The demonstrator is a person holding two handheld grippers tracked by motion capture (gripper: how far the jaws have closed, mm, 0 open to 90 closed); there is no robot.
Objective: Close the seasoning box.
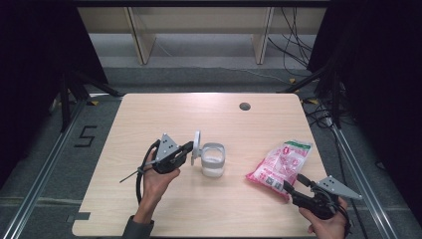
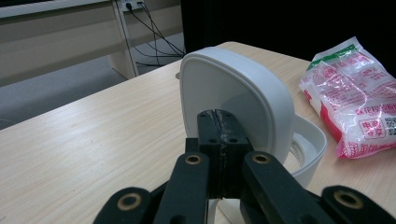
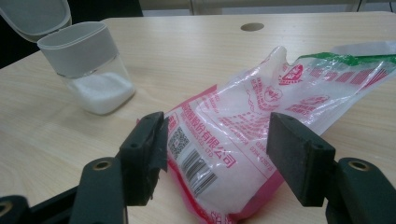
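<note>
While my left claw (image 1: 190,148) pinched the raised lid (image 2: 233,93) of the jar (image 1: 213,160), its jaws pressed together on the lid's lower edge, the jar stood mid-table (image 1: 164,114), just right of that claw, with white powder at its bottom. My right claw (image 3: 217,154) was spread wide at the near end of the bag (image 3: 261,116), one jaw on either side; contact could not be judged. Bag lay flat, right of the jar, apart from it.
</note>
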